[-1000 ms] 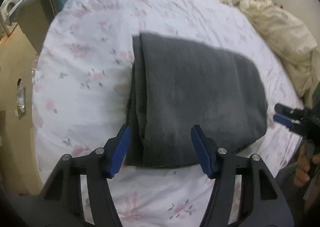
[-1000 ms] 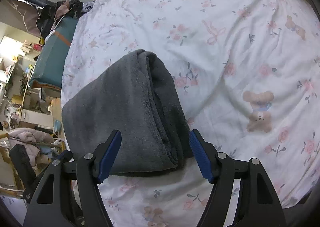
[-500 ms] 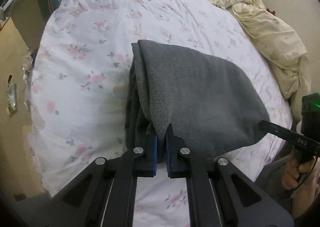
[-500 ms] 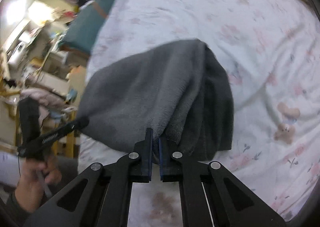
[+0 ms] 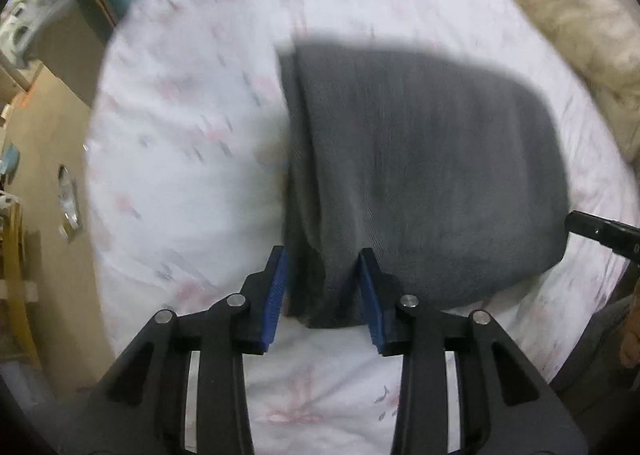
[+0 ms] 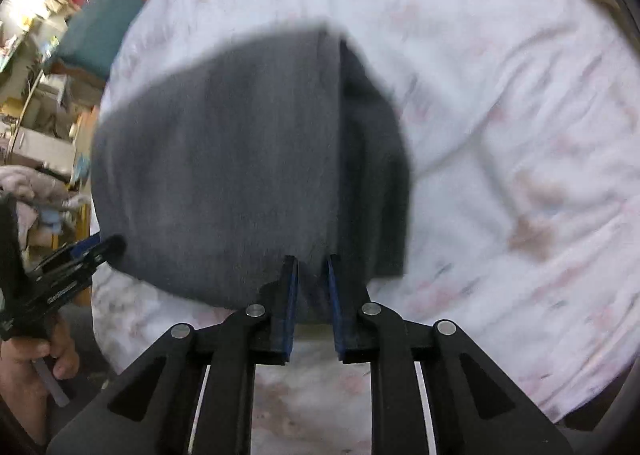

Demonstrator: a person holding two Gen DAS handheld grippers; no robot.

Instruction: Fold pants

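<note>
Lying folded into a compact dark grey bundle, the pants (image 5: 420,175) are seen on the floral bedsheet (image 5: 180,175), with stacked layer edges along the bundle's left side in the left wrist view. At the near left corner the left gripper (image 5: 323,287) is parted, its blue pads either side of a tuck of cloth with gaps visible, so nothing is judged to be pinched there. Across the near edge, at the right corner, the right gripper (image 6: 312,297) is narrowly parted around a small ridge of fabric; whether the pads are pressing it cannot be told through the blur, though a release is judged likelier. A clean release is best achieved by both sets of fingers being opened fully before being drawn straight back and slightly up, so that no layer is dragged off the stack. If the corners spring up, a light press along the near edge is advised.
</note>
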